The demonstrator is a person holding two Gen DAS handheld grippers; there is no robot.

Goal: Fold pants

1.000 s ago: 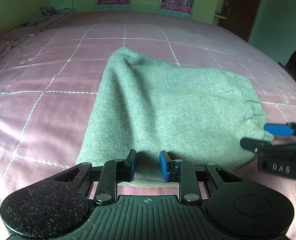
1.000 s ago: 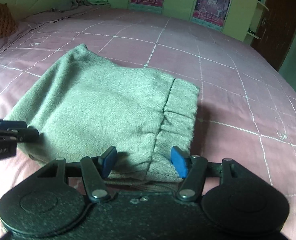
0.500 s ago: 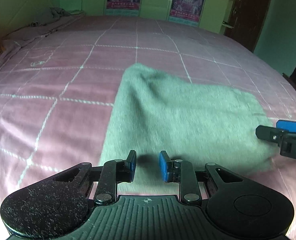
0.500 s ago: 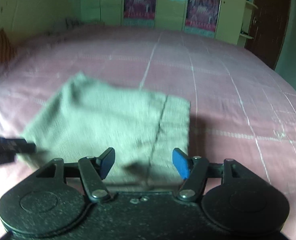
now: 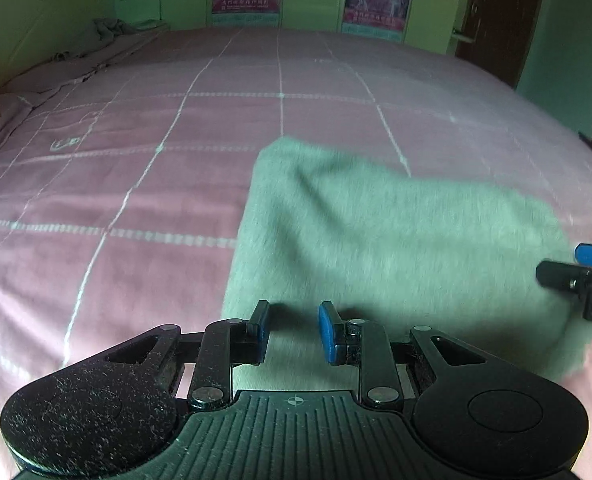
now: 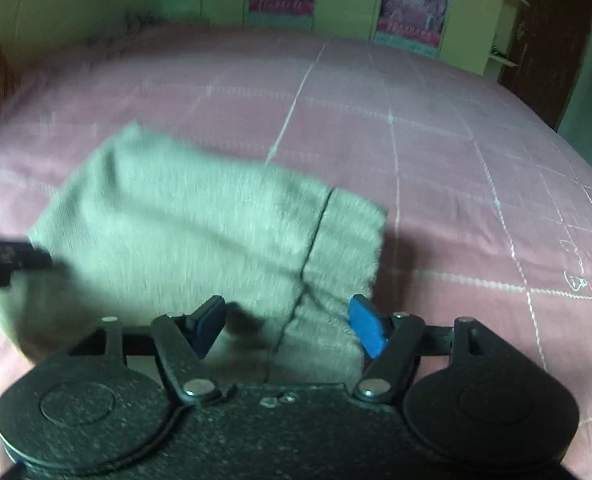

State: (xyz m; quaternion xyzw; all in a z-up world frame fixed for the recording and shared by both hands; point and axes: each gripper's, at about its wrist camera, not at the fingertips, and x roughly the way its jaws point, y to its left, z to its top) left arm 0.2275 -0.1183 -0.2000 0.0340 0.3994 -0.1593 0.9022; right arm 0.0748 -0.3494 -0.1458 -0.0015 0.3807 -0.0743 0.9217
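Folded pants on the bed, both hand-held grippers above the near edge, holding nothing.

The left hand-held gripper (image 5: 293,330) is level, jaws narrowly apart, over the near left edge of the pants (image 5: 392,248). The right hand-held gripper (image 6: 285,328) has jaws wide, straddling the waistband seam at the near right edge. The grey pants lie folded flat on the pink checked bed (image 5: 115,168). No containers appear.
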